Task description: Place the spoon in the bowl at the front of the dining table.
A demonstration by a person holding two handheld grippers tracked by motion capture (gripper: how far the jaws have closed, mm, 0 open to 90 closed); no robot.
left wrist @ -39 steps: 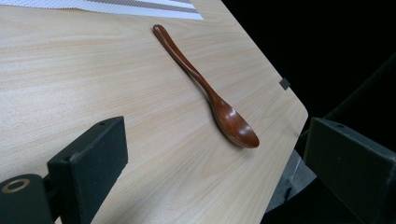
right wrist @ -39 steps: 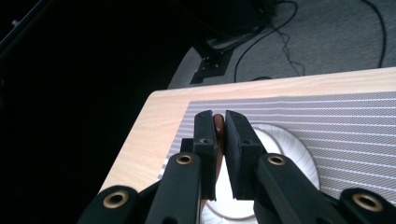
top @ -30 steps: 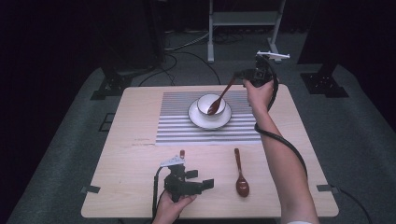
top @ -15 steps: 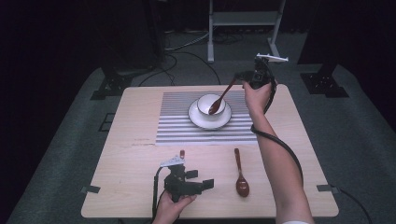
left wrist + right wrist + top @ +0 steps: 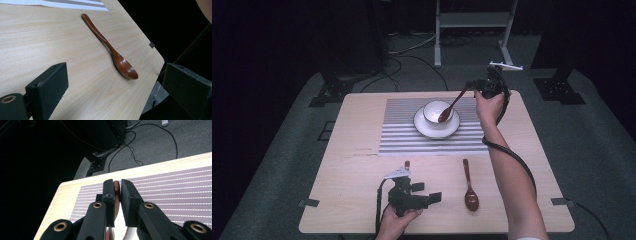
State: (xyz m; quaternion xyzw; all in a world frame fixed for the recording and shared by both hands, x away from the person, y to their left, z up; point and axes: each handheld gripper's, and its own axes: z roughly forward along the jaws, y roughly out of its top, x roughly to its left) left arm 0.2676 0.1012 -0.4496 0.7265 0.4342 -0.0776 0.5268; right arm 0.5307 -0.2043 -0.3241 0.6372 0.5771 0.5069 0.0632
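The wooden table (image 5: 362,200) carries a striped mat (image 5: 402,130), and on the mat sits a white saucer (image 5: 424,131) with a bowl (image 5: 432,109) on it. The high view shows the right gripper (image 5: 472,86) above the far edge, holding a brown spoon (image 5: 451,107) whose bowl end dips into the bowl. The right gripper view shows the jaws nearly closed on that spoon's handle (image 5: 116,185). The left gripper (image 5: 428,192) rests near the front edge, jaws wide apart and holding nothing. The left gripper view shows a second spoon (image 5: 110,47) lying flat just ahead.
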